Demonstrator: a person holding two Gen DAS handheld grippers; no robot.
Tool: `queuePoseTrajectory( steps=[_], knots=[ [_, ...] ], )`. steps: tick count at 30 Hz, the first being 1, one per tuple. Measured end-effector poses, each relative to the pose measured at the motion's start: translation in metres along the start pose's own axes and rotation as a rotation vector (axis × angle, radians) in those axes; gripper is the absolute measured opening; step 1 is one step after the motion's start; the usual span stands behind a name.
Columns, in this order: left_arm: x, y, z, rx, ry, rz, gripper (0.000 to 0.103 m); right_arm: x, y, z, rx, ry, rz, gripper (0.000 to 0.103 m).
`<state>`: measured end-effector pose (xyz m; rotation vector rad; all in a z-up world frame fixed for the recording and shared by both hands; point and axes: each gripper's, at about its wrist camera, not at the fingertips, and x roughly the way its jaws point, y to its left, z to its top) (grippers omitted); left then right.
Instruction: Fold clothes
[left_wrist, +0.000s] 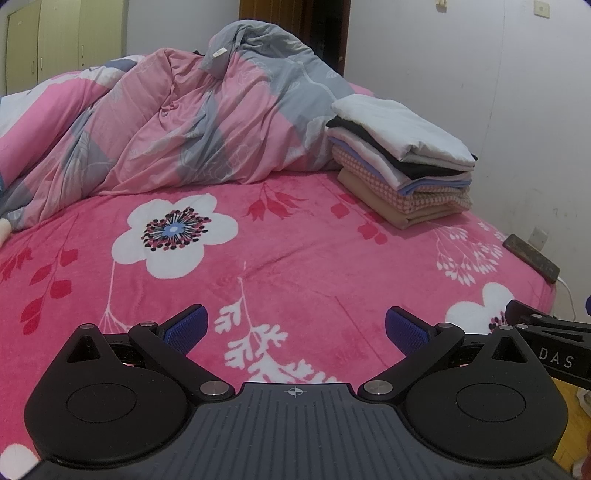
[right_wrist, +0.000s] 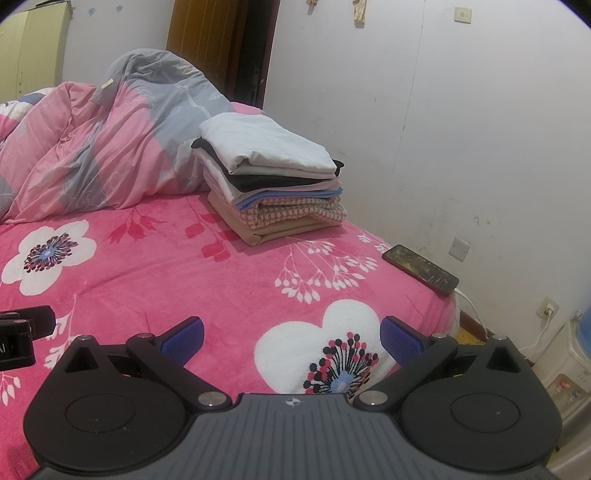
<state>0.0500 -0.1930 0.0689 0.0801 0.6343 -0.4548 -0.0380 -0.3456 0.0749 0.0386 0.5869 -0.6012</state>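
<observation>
Left gripper (left_wrist: 296, 329) and right gripper (right_wrist: 291, 334) both spread wide, empty, blue ribbed pads (left_wrist: 185, 328) above a plush pink floral bedspread (left_wrist: 295, 251). Stack of folded clothes (right_wrist: 271, 188) near the wall: pale grey on top, then black, blue, pink check, beige. Crumpled pink-and-grey quilt (left_wrist: 177, 122) just behind. Flat dark phone (right_wrist: 421, 268) at the bed edge.
</observation>
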Motion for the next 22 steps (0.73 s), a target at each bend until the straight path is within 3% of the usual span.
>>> queuePoseTrajectory(
  steps=[22],
  knots=[
    [0.0009, 0.0013, 0.0003, -0.009, 0.009, 0.005, 0.103, 0.001, 0.0016, -0.0019, -0.004, 0.003, 0.002, 0.103]
  ],
)
